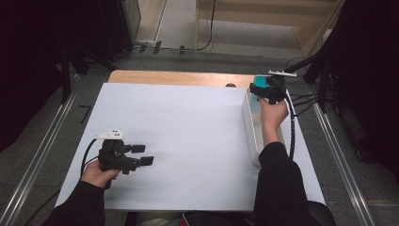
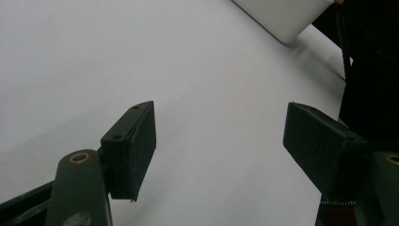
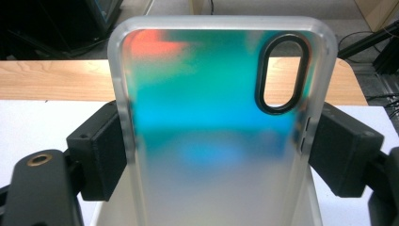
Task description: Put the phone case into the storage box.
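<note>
1. Pinching a translucent phone case (image 3: 211, 127) by its side edges, the right gripper (image 1: 263, 90) holds it above the white bin (image 1: 251, 136) at the table's far right.
2. Left gripper (image 1: 141, 155) — jaws spread, empty — hovers near-left over the white sheet (image 1: 188, 141).

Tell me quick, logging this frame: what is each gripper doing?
Left gripper: open, empty, over the white sheet.
Right gripper: shut on the phone case.

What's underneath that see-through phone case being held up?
Under the phone case, clamped by the right gripper, sits a white bin. What is inside the bin cannot be seen: the case and the hand cover it.
</note>
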`<state>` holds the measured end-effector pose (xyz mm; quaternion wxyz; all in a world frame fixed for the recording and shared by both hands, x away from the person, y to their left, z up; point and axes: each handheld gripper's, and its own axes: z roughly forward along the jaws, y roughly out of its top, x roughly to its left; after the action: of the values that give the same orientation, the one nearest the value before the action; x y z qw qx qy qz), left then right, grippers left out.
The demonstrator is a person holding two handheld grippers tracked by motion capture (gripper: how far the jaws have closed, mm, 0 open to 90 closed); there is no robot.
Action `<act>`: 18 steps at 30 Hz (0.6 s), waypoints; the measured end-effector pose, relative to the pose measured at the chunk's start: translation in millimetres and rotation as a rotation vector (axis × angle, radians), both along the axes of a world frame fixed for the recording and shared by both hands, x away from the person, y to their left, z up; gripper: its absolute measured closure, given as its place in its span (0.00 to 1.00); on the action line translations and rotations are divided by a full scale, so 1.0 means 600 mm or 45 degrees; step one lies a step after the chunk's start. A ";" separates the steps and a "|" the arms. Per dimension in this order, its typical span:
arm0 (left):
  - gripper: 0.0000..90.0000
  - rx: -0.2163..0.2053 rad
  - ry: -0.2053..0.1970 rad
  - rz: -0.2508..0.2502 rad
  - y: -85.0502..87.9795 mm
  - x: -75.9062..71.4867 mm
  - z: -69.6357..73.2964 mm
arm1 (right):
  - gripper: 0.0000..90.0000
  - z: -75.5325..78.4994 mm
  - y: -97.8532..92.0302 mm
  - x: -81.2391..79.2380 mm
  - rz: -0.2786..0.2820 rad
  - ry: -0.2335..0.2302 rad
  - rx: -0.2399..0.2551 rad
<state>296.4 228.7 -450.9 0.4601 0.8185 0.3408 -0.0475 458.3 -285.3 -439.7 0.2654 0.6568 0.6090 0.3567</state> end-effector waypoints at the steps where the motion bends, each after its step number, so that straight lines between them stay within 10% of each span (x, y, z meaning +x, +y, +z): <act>1: 0.28 0.002 -0.001 0.000 0.000 0.000 0.000 | 0.16 0.000 0.000 0.000 -0.004 -0.002 0.001; 18: 0.28 0.003 -0.002 0.002 0.000 0.000 0.000 | 0.11 -0.002 0.000 -0.009 0.070 0.023 0.010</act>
<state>296.1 228.5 -450.7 0.4594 0.8188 0.3412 -0.0460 452.8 -285.5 -440.7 0.2472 0.6441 0.6278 0.3604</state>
